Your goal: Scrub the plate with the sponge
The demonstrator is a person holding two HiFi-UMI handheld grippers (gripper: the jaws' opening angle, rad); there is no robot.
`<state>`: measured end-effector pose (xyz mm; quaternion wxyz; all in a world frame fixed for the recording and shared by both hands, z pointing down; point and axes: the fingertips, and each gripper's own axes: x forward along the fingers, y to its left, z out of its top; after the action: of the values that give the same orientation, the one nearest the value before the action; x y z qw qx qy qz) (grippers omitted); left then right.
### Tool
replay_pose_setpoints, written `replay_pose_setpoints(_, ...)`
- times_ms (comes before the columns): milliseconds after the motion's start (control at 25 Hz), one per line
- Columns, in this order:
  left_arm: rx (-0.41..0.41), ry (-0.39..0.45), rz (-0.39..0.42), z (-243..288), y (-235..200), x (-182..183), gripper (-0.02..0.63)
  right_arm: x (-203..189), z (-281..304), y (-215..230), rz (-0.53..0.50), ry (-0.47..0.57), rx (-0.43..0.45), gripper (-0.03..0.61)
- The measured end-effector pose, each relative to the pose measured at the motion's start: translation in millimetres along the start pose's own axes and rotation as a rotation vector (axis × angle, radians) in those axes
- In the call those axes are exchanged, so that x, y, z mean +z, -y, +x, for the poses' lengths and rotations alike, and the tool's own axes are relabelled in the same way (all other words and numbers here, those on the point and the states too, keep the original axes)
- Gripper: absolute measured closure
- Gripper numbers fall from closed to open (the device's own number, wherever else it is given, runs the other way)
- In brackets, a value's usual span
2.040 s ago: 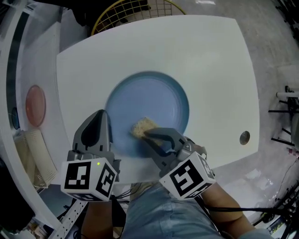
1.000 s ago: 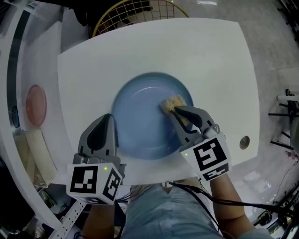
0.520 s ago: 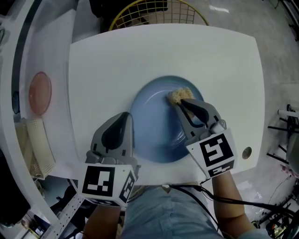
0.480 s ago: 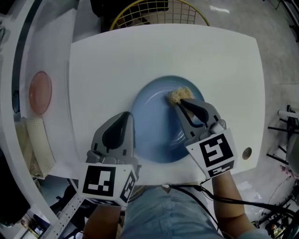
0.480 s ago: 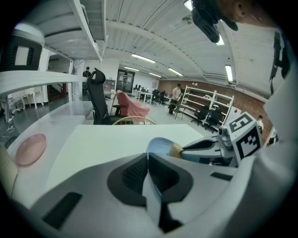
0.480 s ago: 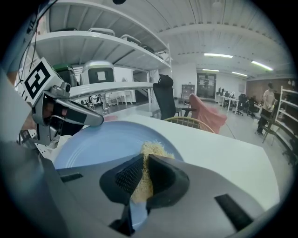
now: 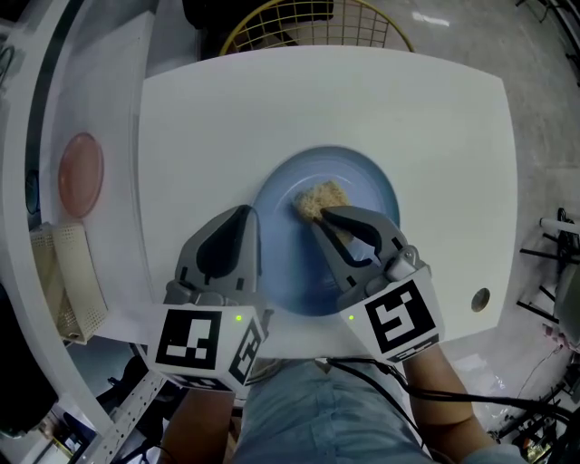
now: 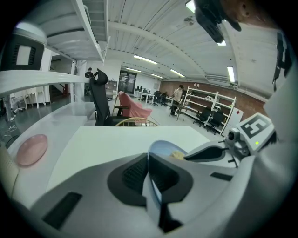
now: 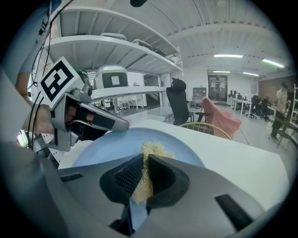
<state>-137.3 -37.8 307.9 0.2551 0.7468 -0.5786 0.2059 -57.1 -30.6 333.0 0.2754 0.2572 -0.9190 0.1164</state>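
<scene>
Well, I see a white bench (image 7: 435, 136) in a shelved hall. My left gripper (image 7: 241, 227) jaws pinch the plate (image 7: 362, 181) rim. My right gripper (image 7: 328, 220) jaws pinch the sponge (image 7: 314, 200) lengthwise, its end pointing away from me.

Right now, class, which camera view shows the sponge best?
The right gripper view: the sponge fills the middle, pinched between the right gripper's jaws on the plate. The head view shows it small from above; the left gripper view shows only a yellow speck.

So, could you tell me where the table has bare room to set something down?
Free: the far strip of the table between the plate and the wire basket, and the stretch right of it. Crowded: the near edge, with left gripper and right gripper at the plate.
</scene>
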Motion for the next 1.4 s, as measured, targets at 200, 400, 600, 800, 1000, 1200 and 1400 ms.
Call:
replay_pose_setpoints(200, 0.011, 0.000, 0.002, 1.6, -4.6, 0.8, 0.594, -4.8, -5.0, -25.4, 0.002, 0.000, 0.063, 0.538)
replay_pose_setpoints(400, 0.016, 0.001, -0.001, 2.5, -7.6, 0.2, 0.594, -18.4, -14.4, -37.8, 0.017, -0.019, 0.097, 0.538)
replay_pose_setpoints(600, 0.017, -0.004, 0.014, 3.7, -9.9, -2.6, 0.594, -40.0, -26.7, -35.2, 0.045, -0.049, 0.076, 0.538)
replay_pose_setpoints(800, 0.019, -0.010, 0.025, 4.0, -8.8, -5.2, 0.594, -59.8, -40.5, -15.6, 0.075, -0.092, -0.006, 0.538)
replay_pose_setpoints(1000, 0.000, -0.013, 0.035, 10.2, -4.7, -7.7, 0.594, -48.2, -52.5, 11.5, 0.102, -0.024, -0.117, 0.538)
replay_pose_setpoints(1200, -0.022, -0.013, 0.024, 20.2, -8.5, -15.3, 0.594, -32.0, -58.6, 22.7, 0.132, 0.043, -0.154, 0.538)
replay_pose_setpoints(1400, -0.036, -0.013, 0.004, 30.0, -16.1, -25.8, 0.594, -27.5, -51.5, 26.4, 0.130, 0.045, -0.162, 0.538)
